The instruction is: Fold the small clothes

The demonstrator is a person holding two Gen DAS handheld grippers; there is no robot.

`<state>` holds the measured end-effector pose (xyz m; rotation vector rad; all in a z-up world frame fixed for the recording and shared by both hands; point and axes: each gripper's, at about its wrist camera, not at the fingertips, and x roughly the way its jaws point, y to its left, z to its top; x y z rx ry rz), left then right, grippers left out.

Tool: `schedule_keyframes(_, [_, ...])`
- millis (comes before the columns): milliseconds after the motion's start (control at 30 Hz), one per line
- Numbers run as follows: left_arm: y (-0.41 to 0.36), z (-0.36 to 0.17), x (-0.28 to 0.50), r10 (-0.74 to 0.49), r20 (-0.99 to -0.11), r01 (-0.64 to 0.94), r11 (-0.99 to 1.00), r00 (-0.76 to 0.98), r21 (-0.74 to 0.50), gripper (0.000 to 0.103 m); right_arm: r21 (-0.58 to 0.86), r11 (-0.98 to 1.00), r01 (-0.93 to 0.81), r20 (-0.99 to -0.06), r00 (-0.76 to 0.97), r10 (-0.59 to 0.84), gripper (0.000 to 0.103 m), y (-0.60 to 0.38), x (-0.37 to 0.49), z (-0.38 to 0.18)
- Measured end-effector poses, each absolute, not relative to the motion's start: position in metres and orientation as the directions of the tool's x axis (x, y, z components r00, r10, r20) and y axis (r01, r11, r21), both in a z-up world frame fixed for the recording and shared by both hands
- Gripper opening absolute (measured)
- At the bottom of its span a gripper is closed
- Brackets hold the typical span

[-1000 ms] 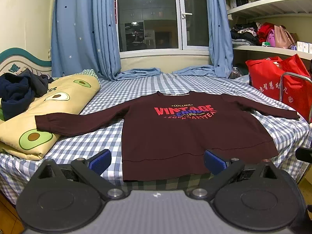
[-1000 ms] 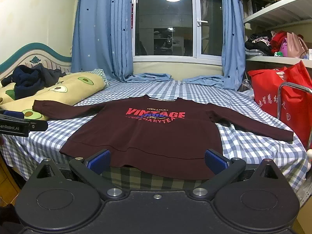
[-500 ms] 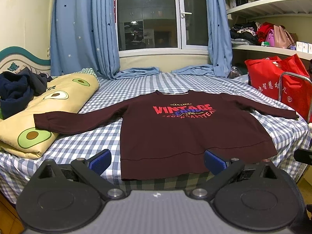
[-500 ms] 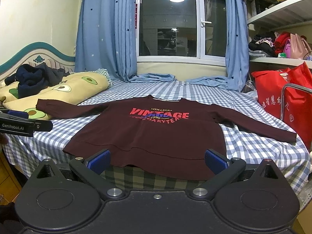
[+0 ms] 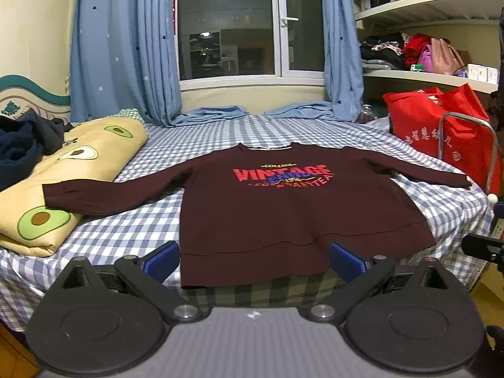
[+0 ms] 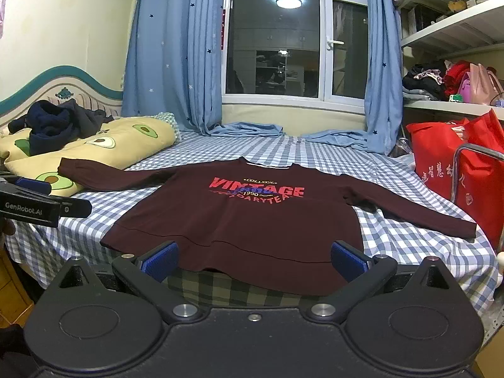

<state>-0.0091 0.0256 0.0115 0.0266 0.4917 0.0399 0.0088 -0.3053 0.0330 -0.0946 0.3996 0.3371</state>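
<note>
A maroon long-sleeved sweatshirt (image 5: pixel 277 217) with red "VINTAGE" lettering lies flat, front up, on a blue checked bed, both sleeves spread out; it also shows in the right wrist view (image 6: pixel 252 220). Its hem hangs at the bed's near edge. My left gripper (image 5: pixel 253 256) is open and empty, just short of the hem. My right gripper (image 6: pixel 253 256) is open and empty, also just short of the hem. The left gripper shows at the left edge of the right wrist view (image 6: pixel 44 203).
A yellow avocado-print quilt (image 5: pixel 63 182) lies on the bed's left side under the left sleeve's cuff, with dark clothes (image 6: pixel 56 124) on it. A red bag (image 5: pixel 441 132) and a metal chair frame (image 5: pixel 491 157) stand at the right. Curtains and a window are behind.
Both grippers have shifted slightly, and the right wrist view has risen a little. The sweatshirt has not moved. Both grippers stay open.
</note>
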Motion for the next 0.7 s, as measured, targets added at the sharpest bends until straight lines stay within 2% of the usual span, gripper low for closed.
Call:
schedule_keyframes(500, [0.013,0.013,-0.012,0.007,-0.467,0.006,1.0,0.884,0.026,0.103,-0.012,0.949,-0.314,-0.407,0.869,0.283,0.102,-0.309,0.013,0.033])
schedule_keyframes(700, [0.016,0.014,-0.011,0.022,-0.471,-0.01,1.0,0.882,0.028,0.103,-0.007,0.968,-0.252,-0.425,0.877,0.225,0.102,-0.311,0.017,0.031])
